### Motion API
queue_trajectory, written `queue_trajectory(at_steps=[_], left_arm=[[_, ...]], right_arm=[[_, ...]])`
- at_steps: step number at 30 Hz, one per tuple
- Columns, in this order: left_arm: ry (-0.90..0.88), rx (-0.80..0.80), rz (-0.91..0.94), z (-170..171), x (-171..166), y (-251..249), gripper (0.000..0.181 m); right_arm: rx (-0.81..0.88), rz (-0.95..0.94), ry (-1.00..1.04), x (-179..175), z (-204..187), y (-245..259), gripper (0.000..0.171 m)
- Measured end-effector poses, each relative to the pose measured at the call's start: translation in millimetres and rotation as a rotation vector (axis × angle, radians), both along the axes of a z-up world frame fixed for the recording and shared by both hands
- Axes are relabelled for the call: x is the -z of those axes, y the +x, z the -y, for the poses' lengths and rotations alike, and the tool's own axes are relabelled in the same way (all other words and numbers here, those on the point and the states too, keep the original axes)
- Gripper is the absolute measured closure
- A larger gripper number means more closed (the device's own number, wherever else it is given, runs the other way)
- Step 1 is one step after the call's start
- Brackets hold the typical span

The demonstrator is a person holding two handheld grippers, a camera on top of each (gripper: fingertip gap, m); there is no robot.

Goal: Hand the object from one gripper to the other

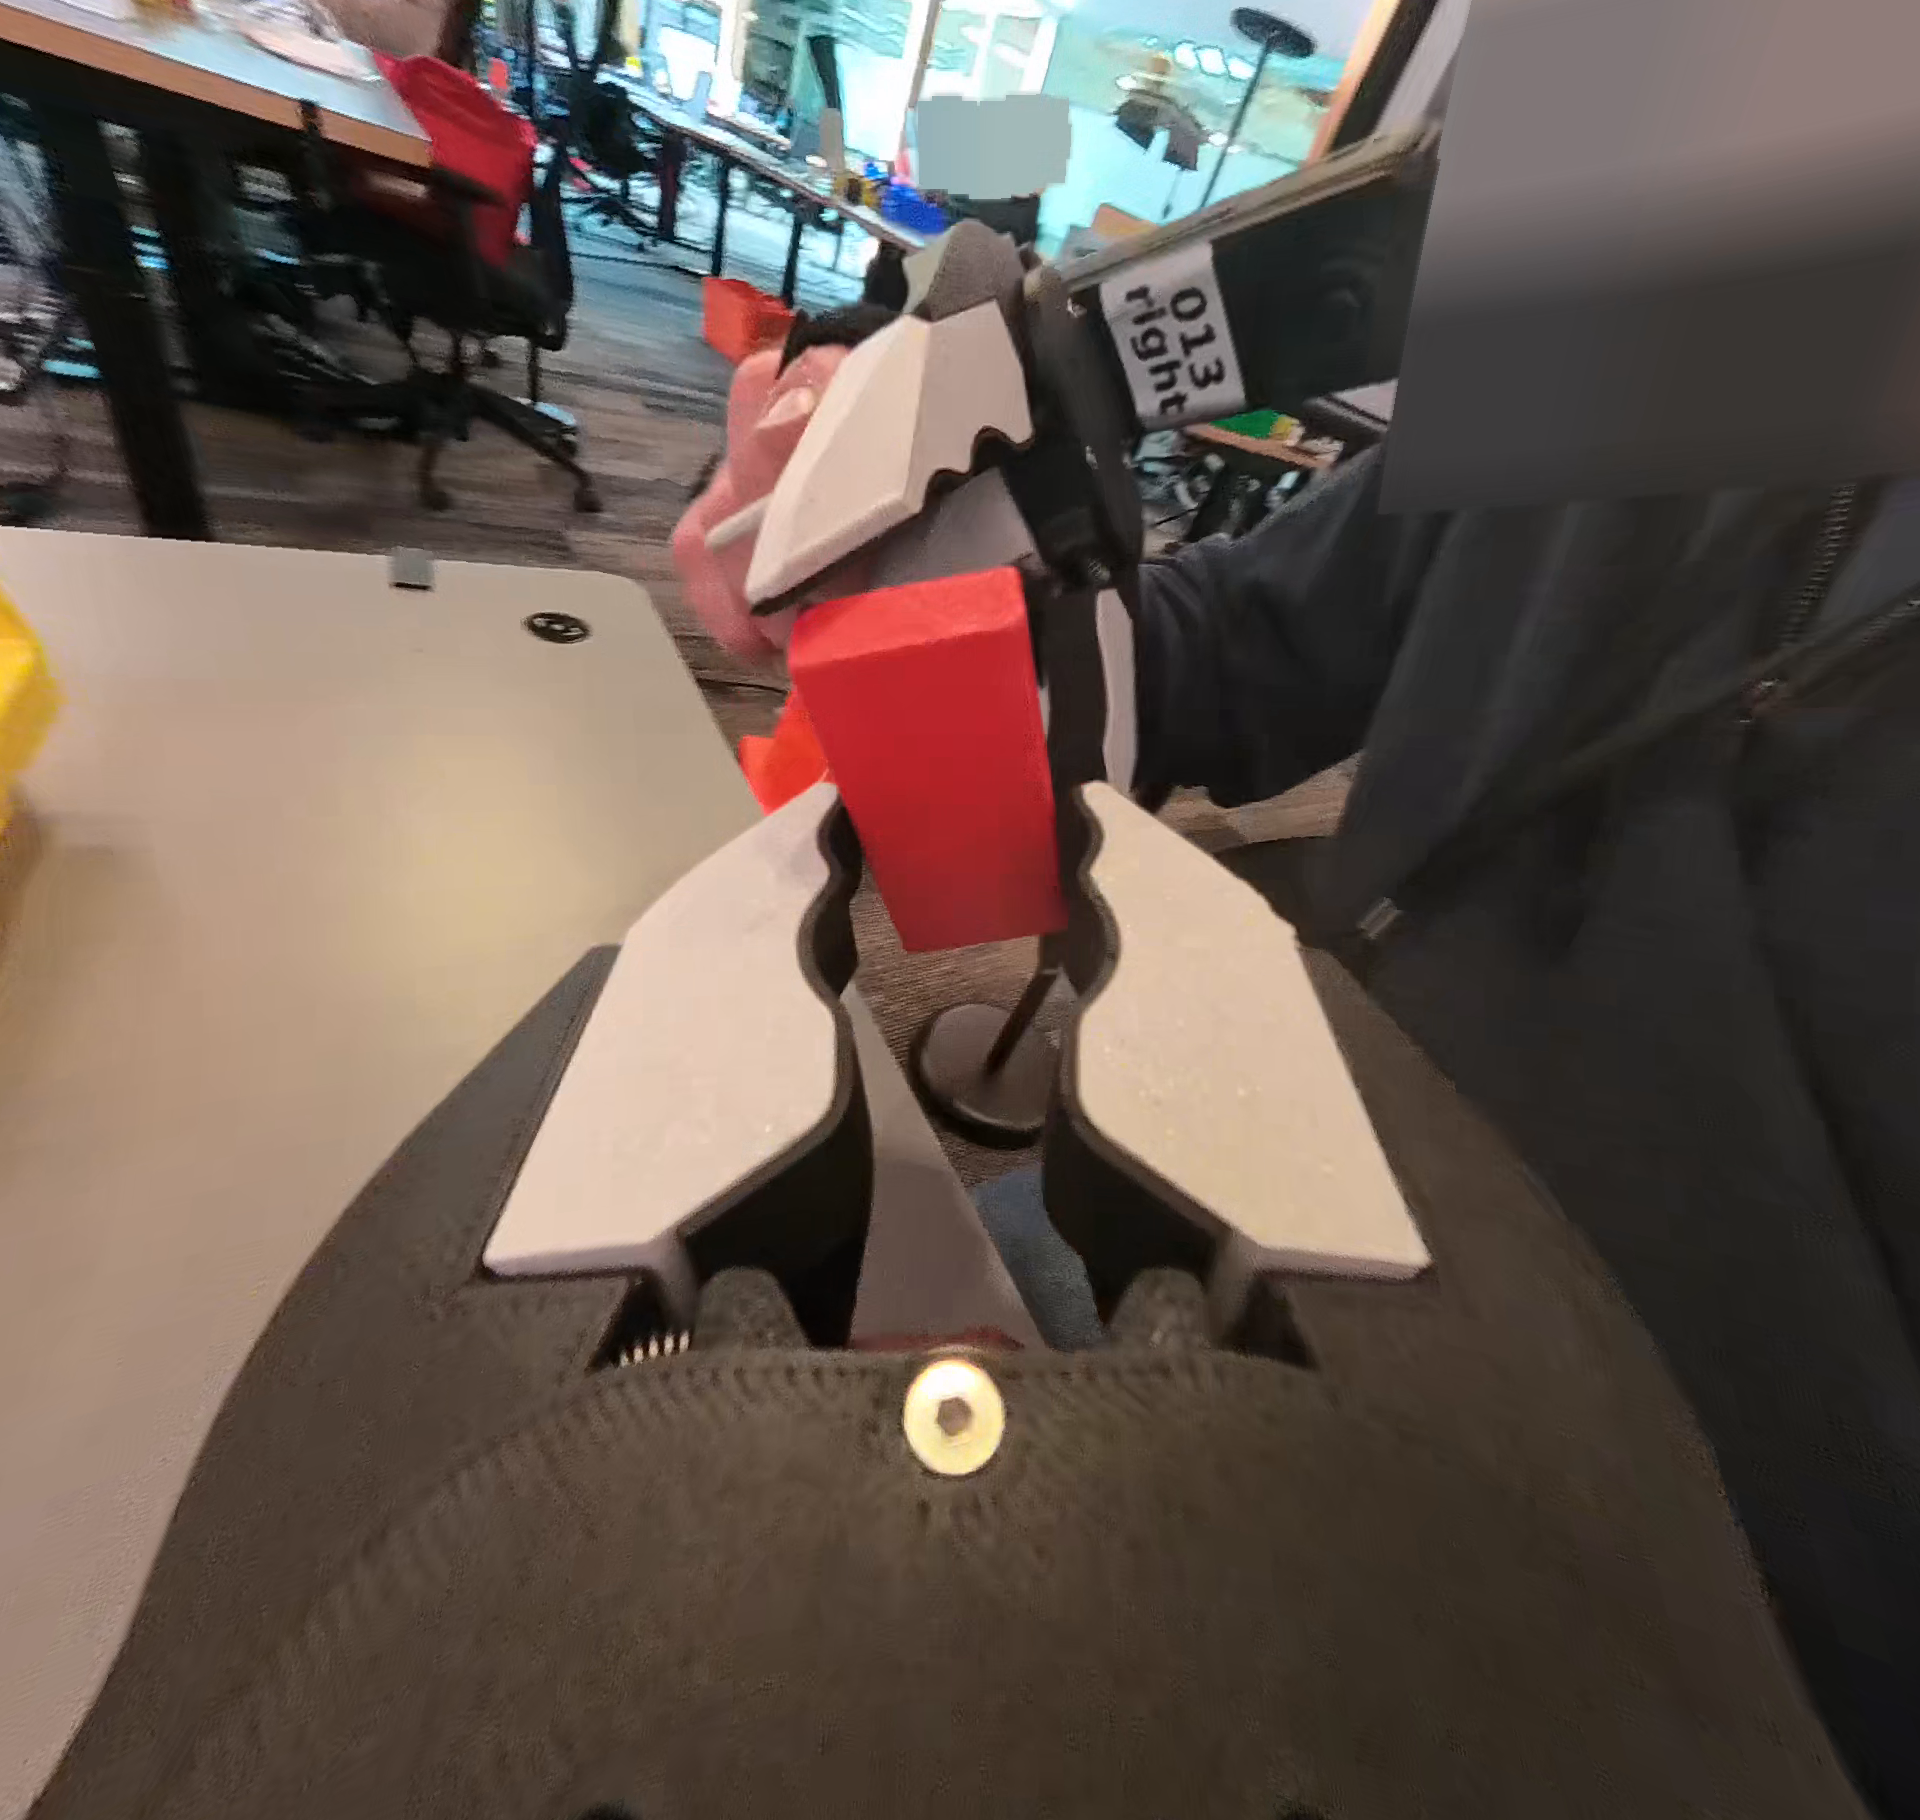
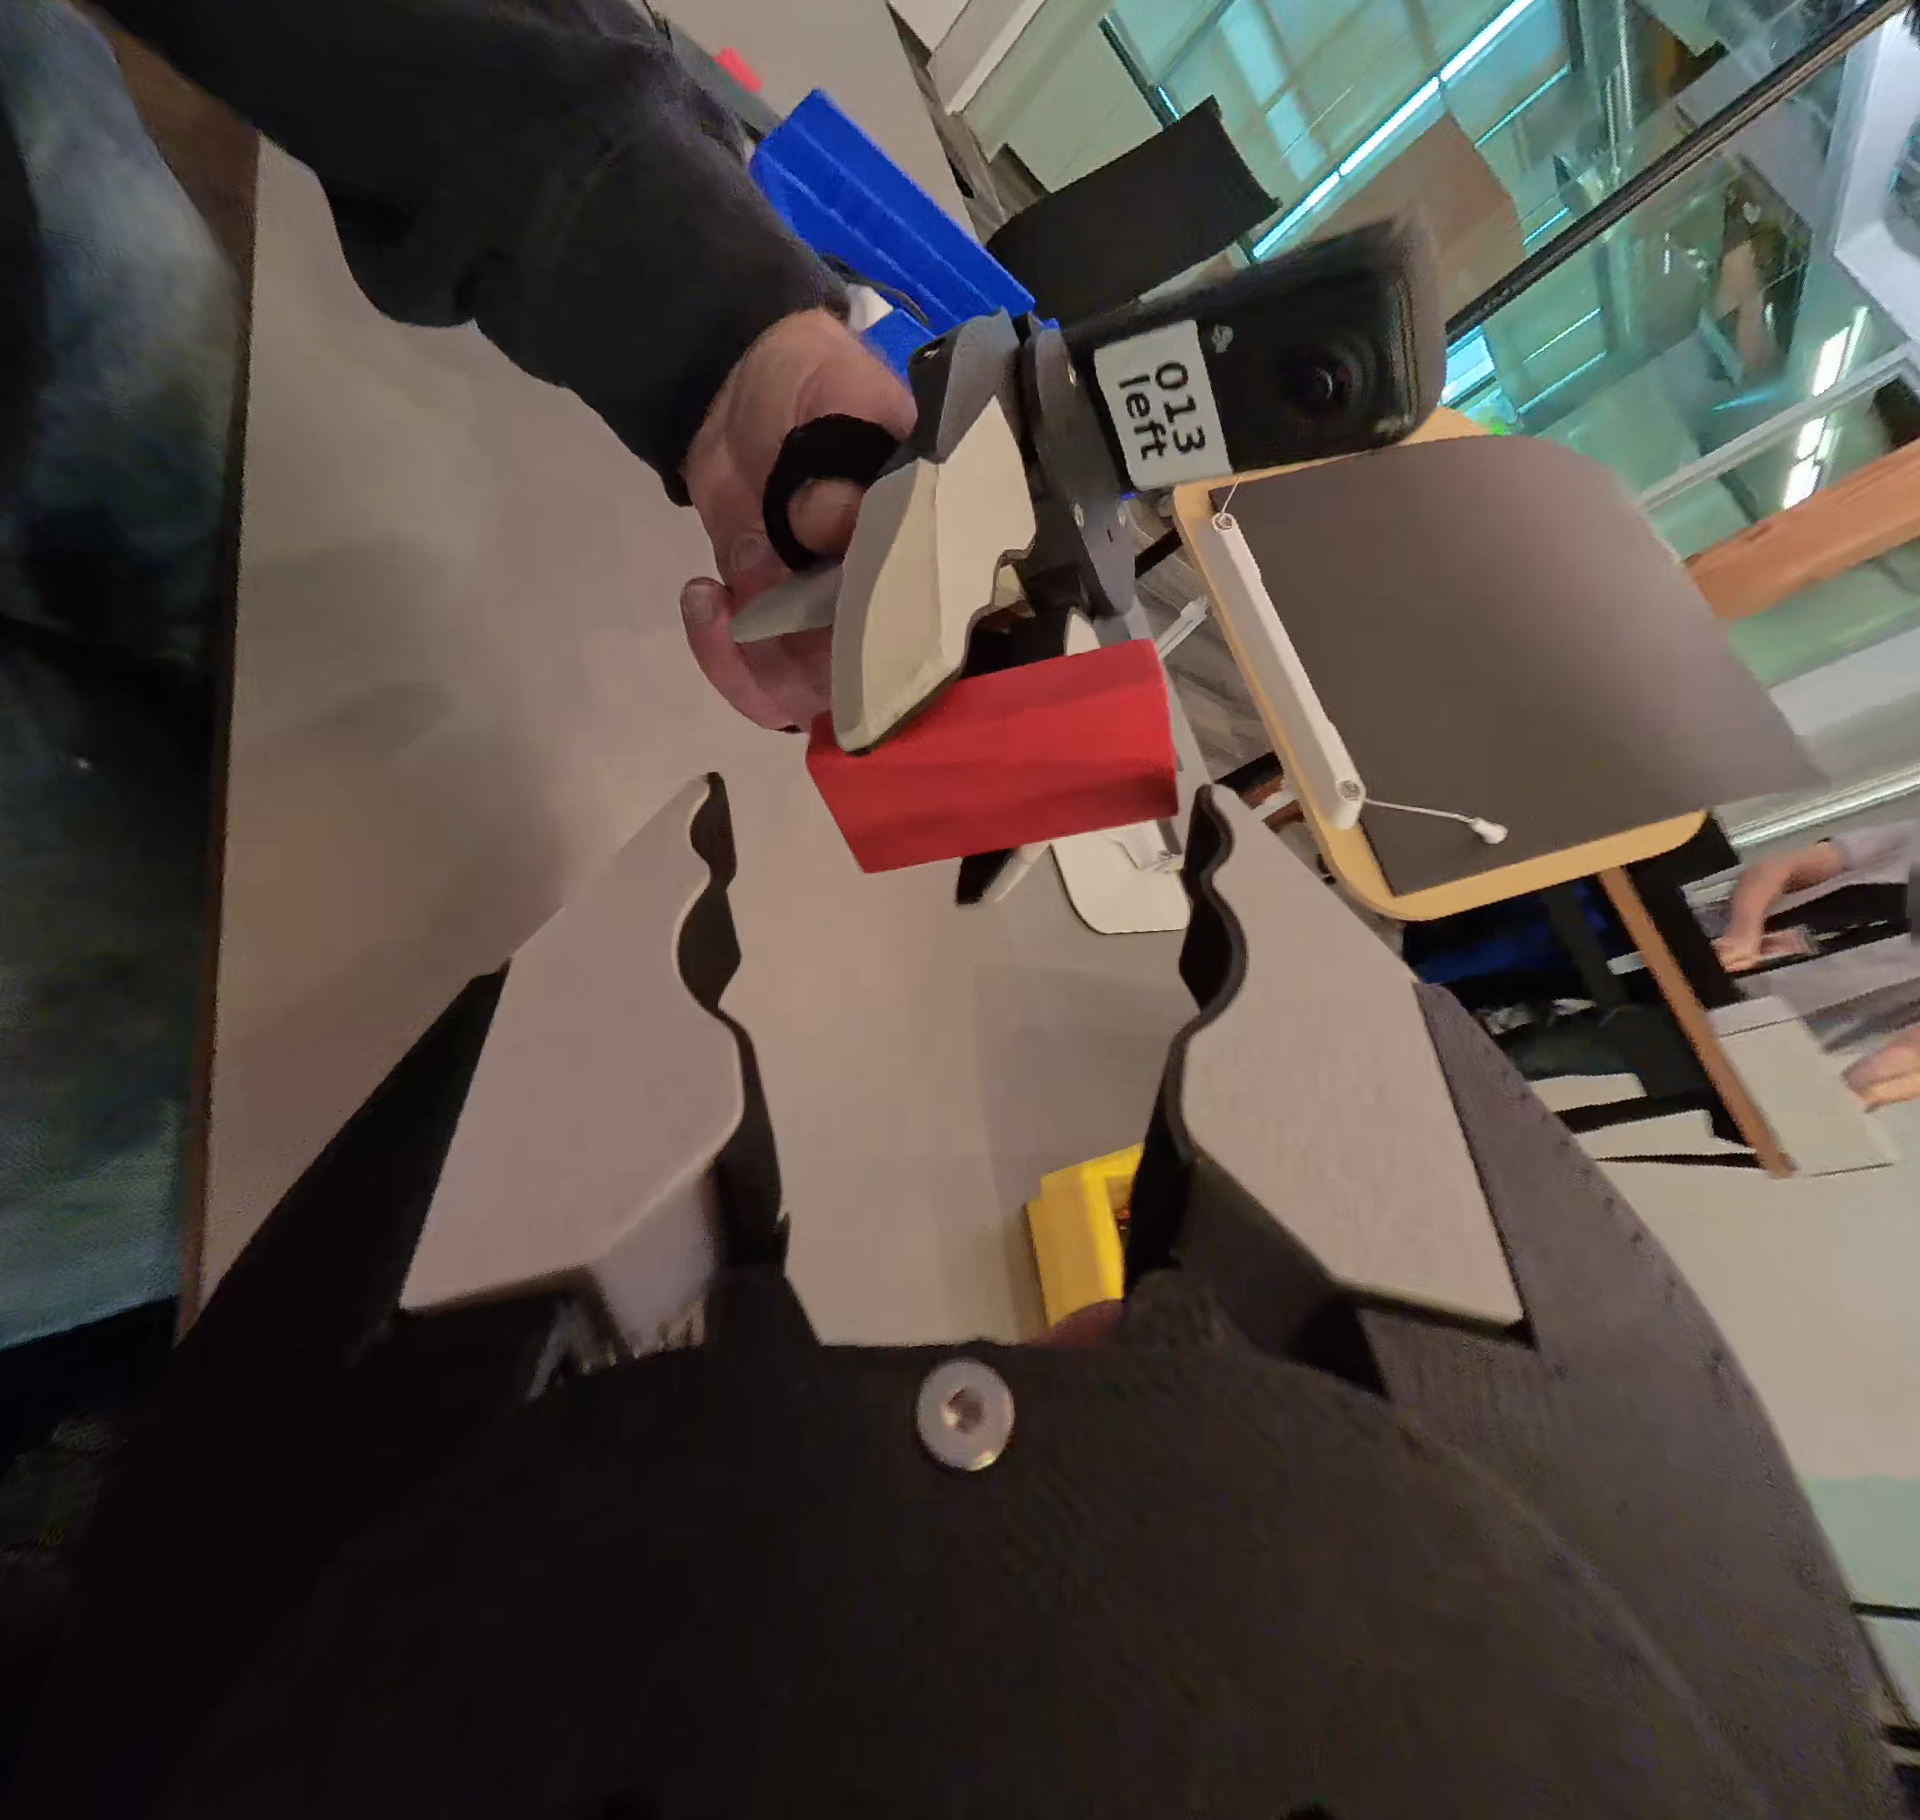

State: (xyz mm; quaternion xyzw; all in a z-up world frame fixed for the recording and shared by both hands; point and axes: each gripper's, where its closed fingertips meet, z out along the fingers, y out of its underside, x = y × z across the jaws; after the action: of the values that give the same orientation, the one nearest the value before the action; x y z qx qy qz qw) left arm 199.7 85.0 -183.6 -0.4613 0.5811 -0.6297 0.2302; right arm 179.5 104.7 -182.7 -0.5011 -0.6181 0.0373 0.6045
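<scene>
The left claw [image 1: 961,835] grips the red block [image 1: 930,752] between its two fingertips, holding it in the air past the edge of the pale desk [image 1: 312,783]; the right claw [image 2: 956,825] stands wide with nothing in it, its fingertips just short of the block [image 2: 997,762]; a hand [image 2: 774,482] holds the left claw's handle.

Pale table [image 1: 343,835], rounded corner, black round fitting near far edge; yellow bin [image 1: 21,690] at left edge. Right wrist view: blue bins [image 2: 883,201] on tabletop.
</scene>
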Motion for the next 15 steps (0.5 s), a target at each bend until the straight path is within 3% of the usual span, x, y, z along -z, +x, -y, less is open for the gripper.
queue_trajectory(at_steps=[2, 5, 8, 11, 15], left_arm=[[-0.058, 0.092, -0.006, 10, 1, -4, 0.144], [-0.094, 0.15, -0.027, 17, 10, -3, 0.144], [-0.13, 0.164, -0.009, 19, 10, -3, 0.143], [-0.149, 0.121, 0.012, 11, 9, 1, 0.14], [0.06, -0.069, 0.044, -10, 10, 2, 0.129]], right_arm=[[-0.004, 0.04, 0.039, 3, 0, -3, 0.09], [-0.02, 0.075, 0.047, 8, 3, -7, 0.103], [-0.007, 0.073, -0.002, 11, 2, -5, 0.104], [0.047, 0.007, -0.108, 12, -6, 0, 0.104], [0.105, -0.121, -0.34, 17, -17, 12, 0.104]])
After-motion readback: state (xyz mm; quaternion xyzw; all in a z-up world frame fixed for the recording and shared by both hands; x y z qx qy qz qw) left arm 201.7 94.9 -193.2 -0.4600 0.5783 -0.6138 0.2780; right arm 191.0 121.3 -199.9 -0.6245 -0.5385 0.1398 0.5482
